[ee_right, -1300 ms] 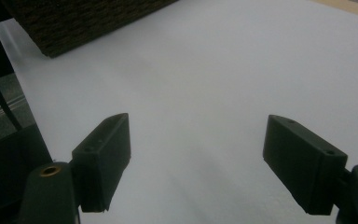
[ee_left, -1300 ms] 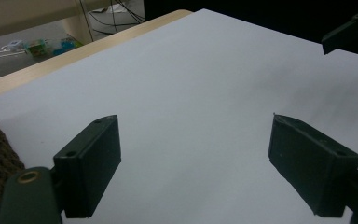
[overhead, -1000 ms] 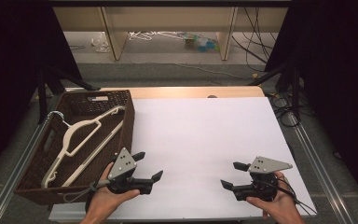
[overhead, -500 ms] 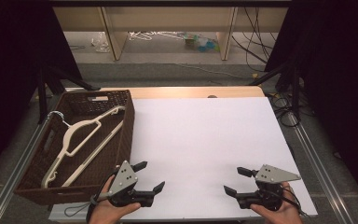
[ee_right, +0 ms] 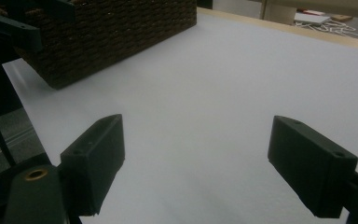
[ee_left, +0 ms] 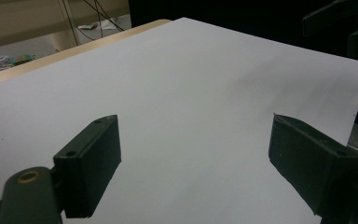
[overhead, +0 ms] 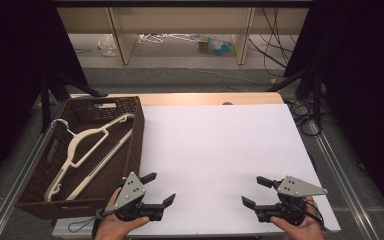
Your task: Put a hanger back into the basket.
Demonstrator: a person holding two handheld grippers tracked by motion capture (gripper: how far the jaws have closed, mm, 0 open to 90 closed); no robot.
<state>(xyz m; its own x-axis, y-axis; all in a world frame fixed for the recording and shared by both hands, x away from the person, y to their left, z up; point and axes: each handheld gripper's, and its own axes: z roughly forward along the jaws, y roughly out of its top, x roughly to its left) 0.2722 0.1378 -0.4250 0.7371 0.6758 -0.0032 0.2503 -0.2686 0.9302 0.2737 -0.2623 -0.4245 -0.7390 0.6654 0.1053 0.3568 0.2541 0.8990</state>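
1. The basket [overhead: 130, 145] sits at the left edge of the white sheet [overhead: 220, 150], on the table [overhead: 205, 98].
2. Two hangers [overhead: 87, 150] lie inside the basket.
3. The left gripper [overhead: 159, 188] hovers just right of the basket's near corner.
4. The right gripper [overhead: 253, 191] hangs far right of the basket, over the sheet's near edge.

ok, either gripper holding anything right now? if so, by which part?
Nothing is held. The left gripper and right gripper both have jaws spread over the bare white sheet; the cream plastic hanger lies in the dark brown woven basket.
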